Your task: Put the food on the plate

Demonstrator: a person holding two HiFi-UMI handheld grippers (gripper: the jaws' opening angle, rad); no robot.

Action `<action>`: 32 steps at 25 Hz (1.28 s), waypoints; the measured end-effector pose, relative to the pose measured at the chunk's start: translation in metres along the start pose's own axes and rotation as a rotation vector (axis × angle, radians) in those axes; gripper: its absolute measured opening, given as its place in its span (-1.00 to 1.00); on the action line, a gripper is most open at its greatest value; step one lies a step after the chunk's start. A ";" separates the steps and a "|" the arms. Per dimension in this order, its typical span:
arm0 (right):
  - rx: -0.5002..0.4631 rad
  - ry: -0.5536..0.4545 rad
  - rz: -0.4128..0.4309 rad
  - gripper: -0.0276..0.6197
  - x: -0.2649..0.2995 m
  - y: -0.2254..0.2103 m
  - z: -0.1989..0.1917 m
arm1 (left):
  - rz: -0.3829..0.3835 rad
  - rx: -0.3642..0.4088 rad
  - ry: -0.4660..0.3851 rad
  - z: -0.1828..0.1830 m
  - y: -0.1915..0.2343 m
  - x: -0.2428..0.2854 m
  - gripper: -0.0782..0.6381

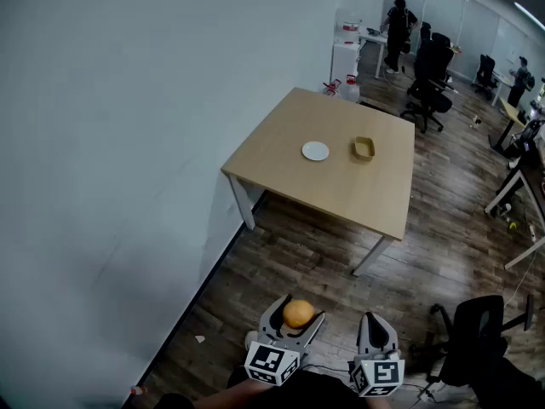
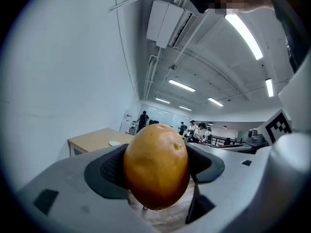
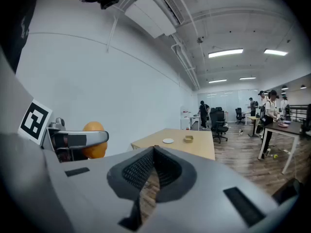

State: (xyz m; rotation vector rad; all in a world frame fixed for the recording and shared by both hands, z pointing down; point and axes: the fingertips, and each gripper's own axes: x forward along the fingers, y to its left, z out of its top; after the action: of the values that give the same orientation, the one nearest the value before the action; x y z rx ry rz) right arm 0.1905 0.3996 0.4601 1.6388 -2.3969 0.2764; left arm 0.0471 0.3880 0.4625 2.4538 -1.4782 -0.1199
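Observation:
An orange-yellow round fruit (image 1: 298,313) sits between the pads of my left gripper (image 1: 293,318), which is shut on it, low in the head view. Up close the fruit (image 2: 156,165) fills the left gripper view. My right gripper (image 1: 377,335) is beside it, shut with nothing between its pads; its jaws (image 3: 151,163) touch. From the right gripper view the fruit (image 3: 94,140) shows at the left. A small white plate (image 1: 315,151) lies on the far wooden table (image 1: 289,169), with a small yellow tray (image 1: 364,148) to its right.
A white wall runs along the left. Dark wood floor lies between me and the table. A black office chair (image 1: 477,335) stands at my right. Other desks, chairs and people (image 1: 397,32) are at the far end of the room.

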 end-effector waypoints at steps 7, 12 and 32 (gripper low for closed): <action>0.047 -0.019 -0.048 -0.73 0.043 0.028 0.013 | -0.029 0.013 0.007 0.017 0.052 0.007 0.12; 0.067 -0.034 -0.066 -0.73 0.065 0.053 0.018 | -0.047 0.039 0.010 0.029 0.087 0.004 0.12; 0.049 0.037 -0.179 -0.73 0.112 0.115 0.014 | -0.156 0.008 0.047 0.029 0.175 -0.005 0.12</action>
State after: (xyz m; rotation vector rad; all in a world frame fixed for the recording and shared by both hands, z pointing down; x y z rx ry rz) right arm 0.0426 0.3370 0.4757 1.8383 -2.2153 0.3333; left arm -0.1110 0.3099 0.4818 2.5583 -1.2703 -0.0864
